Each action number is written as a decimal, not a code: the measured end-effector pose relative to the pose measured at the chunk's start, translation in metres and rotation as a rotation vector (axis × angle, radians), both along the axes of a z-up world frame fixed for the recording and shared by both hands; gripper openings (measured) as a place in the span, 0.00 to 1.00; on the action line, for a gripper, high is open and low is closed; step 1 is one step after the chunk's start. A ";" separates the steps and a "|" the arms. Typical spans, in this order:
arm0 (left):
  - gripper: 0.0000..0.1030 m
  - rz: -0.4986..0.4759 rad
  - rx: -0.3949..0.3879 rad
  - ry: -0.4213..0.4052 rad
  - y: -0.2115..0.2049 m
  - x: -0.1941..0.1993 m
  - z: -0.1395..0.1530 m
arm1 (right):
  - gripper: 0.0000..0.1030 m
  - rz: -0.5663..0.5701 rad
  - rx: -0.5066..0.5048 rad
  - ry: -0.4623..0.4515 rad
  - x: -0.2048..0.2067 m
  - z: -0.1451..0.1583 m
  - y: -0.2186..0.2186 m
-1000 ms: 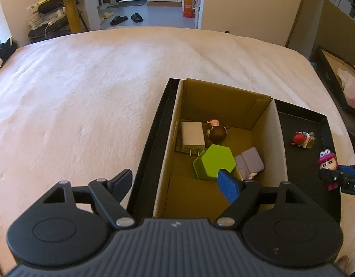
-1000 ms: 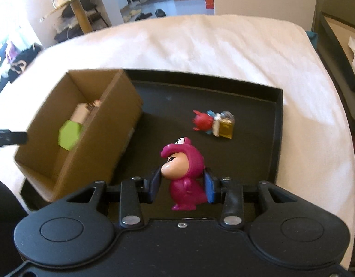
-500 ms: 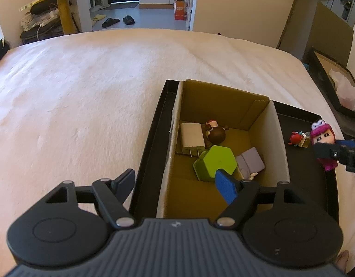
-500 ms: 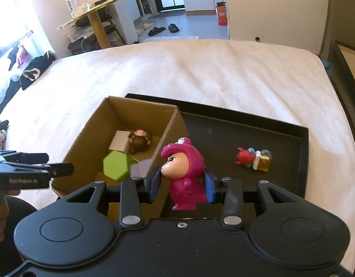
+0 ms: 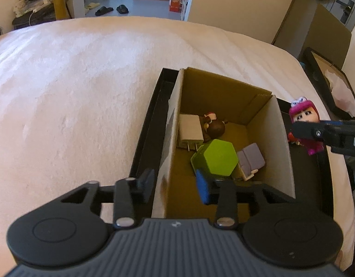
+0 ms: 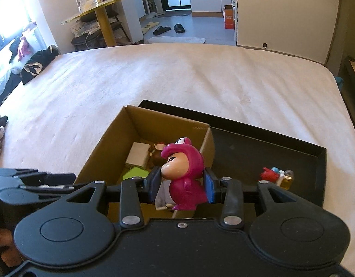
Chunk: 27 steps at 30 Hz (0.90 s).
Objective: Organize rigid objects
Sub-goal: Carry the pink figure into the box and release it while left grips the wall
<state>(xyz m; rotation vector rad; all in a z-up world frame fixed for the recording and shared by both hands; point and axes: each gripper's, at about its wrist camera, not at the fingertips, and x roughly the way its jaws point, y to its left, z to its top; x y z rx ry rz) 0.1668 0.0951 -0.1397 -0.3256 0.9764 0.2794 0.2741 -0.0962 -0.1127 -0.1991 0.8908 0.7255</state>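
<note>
One cardboard box point(image 5: 226, 97) holds four things: one white charger point(image 5: 190, 128), one brown figurine point(image 5: 214, 127), one green hexagonal block point(image 5: 218, 157) and one grey toy sofa point(image 5: 251, 159). The box stands in one black tray point(image 6: 281, 157), where one small red toy cluster point(image 6: 276, 176) also lies. The tray rests on a white bed point(image 6: 154, 80); slippers point(image 6: 168, 28) lie on the floor beyond. The right tool point(image 6: 182, 183) clamps the pink figurine point(image 6: 184, 175) above the box's right wall. The left tool point(image 5: 176, 185) is spread wide astride the box's left wall, holding nothing.
</note>
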 end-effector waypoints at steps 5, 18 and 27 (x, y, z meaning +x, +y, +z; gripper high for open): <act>0.20 0.013 -0.014 0.018 0.003 0.004 -0.006 | 0.38 0.002 -0.008 -0.010 0.004 0.000 0.014; 0.10 0.032 -0.015 0.044 0.010 0.007 -0.009 | 0.40 0.007 -0.061 -0.028 0.009 -0.009 0.035; 0.10 0.049 -0.033 0.045 0.011 0.009 -0.009 | 0.41 -0.057 -0.043 -0.018 0.007 -0.004 0.000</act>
